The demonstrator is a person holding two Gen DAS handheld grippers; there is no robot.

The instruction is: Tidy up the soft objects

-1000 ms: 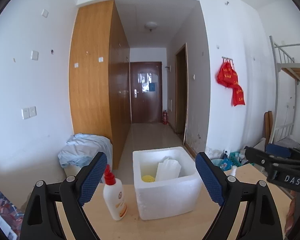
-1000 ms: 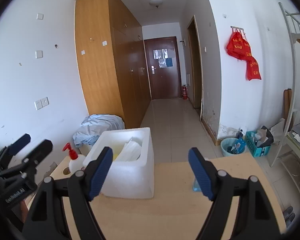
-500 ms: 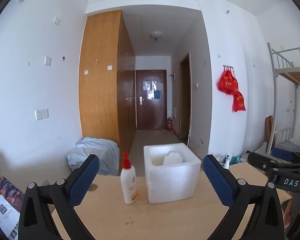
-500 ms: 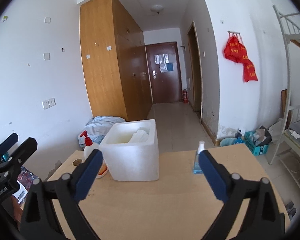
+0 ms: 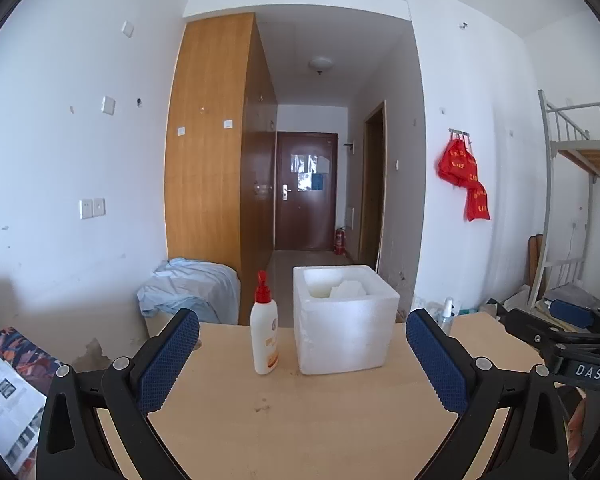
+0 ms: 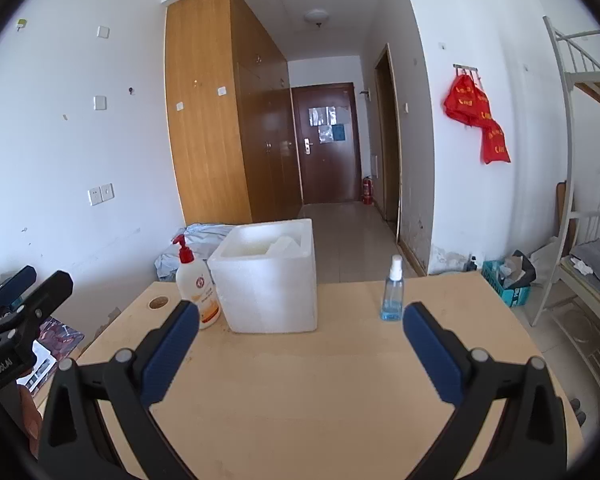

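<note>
Right wrist view is showing white soft items lying inside the foam box (image 6: 270, 280) near the table (image 6: 320, 380) far-left corner; remaining work is not apparent. The right gripper (image 6: 300, 344), jaws just widened, and the left gripper (image 5: 302, 354) are both gaping fully, holding nothing.

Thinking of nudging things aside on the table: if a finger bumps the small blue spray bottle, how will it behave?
The spray bottle is tall and narrow on a small base, so it probably tips easily. Only a little blue liquid shows at the bottom, so it is likely light and would skid on the smooth table. Once down, its round body may roll.
</note>
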